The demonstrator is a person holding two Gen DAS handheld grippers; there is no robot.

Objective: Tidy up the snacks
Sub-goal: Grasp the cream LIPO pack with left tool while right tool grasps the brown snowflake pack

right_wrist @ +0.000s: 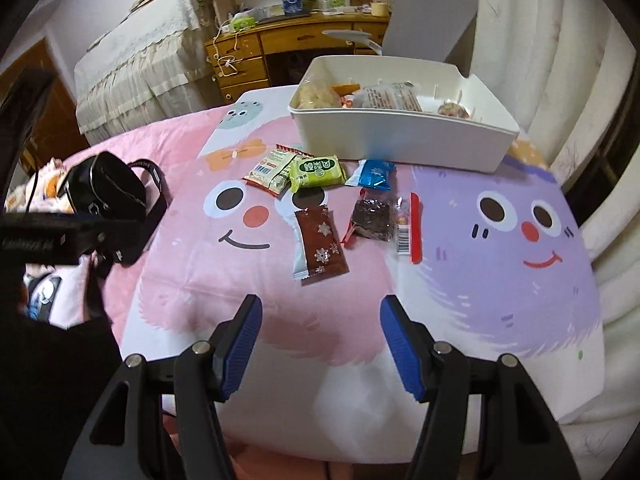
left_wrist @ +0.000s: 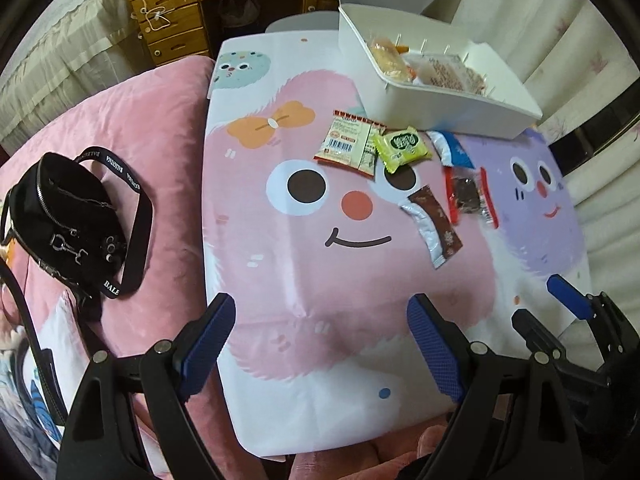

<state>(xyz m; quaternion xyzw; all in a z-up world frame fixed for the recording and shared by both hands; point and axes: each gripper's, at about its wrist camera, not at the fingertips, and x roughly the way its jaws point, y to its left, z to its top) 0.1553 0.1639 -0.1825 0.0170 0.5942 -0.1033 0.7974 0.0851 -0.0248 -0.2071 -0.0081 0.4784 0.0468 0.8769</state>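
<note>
Right gripper spread and empty, the brown snack packet lying just beyond its fingertips.

Dim, warm indoor light throughout, soft and nearly shadowless, with heavy fisheye bending and black vignette at the corners, slight motion blur on the white box and snack packets, and faint glare off foil wrappers.

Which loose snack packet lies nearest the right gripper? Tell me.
The brown packet with white snowflakes. It lies closest in front of the open right gripper; the green packet and blue packet sit farther back by the white bin.
</note>
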